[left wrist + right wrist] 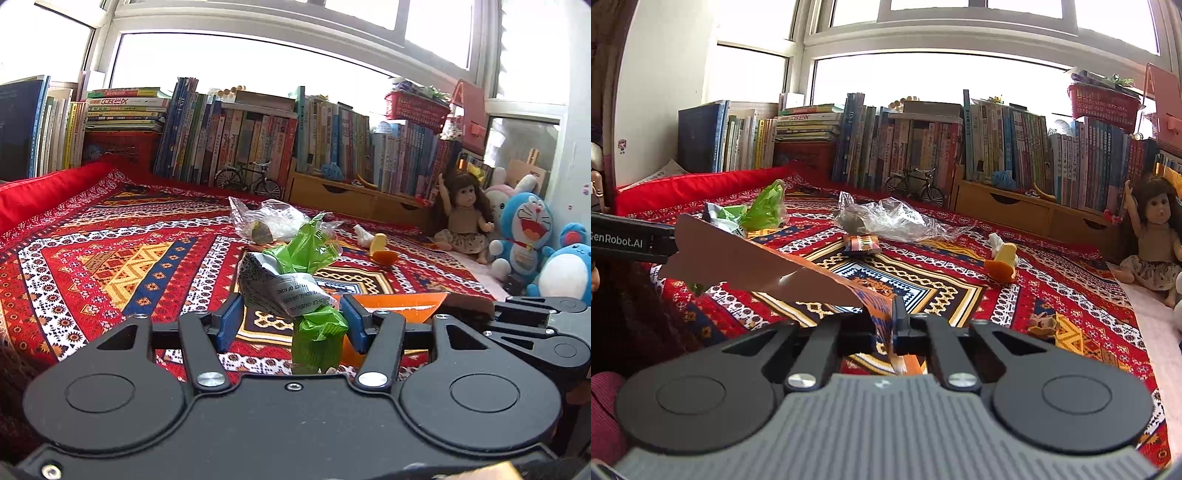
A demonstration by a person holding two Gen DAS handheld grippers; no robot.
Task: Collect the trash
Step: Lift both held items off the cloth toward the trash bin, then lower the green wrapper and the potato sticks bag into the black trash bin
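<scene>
Wrappers sit in both grippers above a red patterned bedspread (1015, 306). Nearest in the right wrist view, the right gripper (892, 325) has its jaws pinched nearly closed on an orange paper bag (761, 262); the bag's long axis runs from the jaws up and to the left, its plain brown side facing the camera and its far end reaching the left gripper's black body at the left edge. In the left wrist view, the left gripper (291, 321) stands about half open with its blue pads against a crumpled green-and-silver wrapper (299, 280); the wrapper stands roughly upright, its green tail pointing up and away from the camera and its lower end hanging below the pads.

Beyond the orange paper bag on the bedspread lie a small orange snack packet (860, 244), then a crumpled clear plastic bag (890, 219). Right of the clear plastic bag lies a yellow-and-orange scrap (1001, 264) with a white crumpled tissue (995, 240) just behind it. A brown crumpled scrap (1043, 325) lies nearer, to the right of the right gripper.

Behind the bedspread stand a toy bicycle (916, 186), a wooden drawer unit (1015, 206) and a long row of books (923, 144) under a bright window (923, 74). A doll (1152, 236) sits at the far right.
</scene>
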